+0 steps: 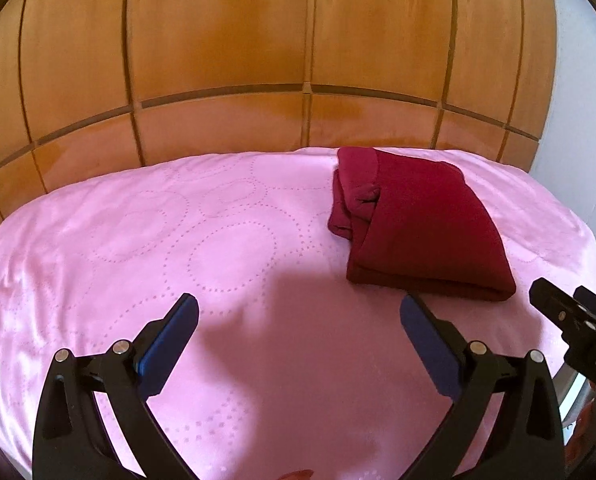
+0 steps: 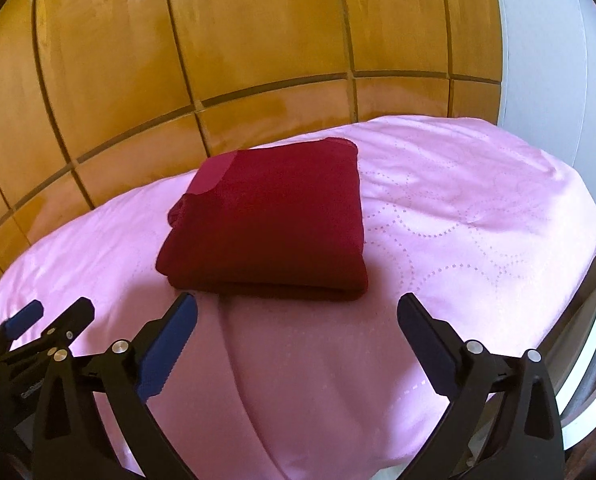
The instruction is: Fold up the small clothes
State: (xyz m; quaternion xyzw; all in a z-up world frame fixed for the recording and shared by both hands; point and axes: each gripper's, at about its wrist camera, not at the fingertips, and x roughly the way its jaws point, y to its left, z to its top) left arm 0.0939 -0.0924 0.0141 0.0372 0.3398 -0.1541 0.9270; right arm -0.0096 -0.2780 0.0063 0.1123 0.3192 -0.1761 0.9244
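A dark red garment lies folded into a thick rectangle on the pink bedspread; in the right wrist view the same garment sits just beyond the fingertips. My left gripper hangs open over bare bedspread, to the left of and nearer than the garment, with nothing between its blue pads. My right gripper is open too, its tips a little short of the garment's near folded edge, nothing between them. The right gripper's black finger shows at the right edge of the left wrist view, and the left gripper at the lower left of the right one.
A wooden panelled headboard rises behind the bed. A white wall stands to the right. The bed's right edge drops to a white frame. Bare pink bedspread stretches left of the garment.
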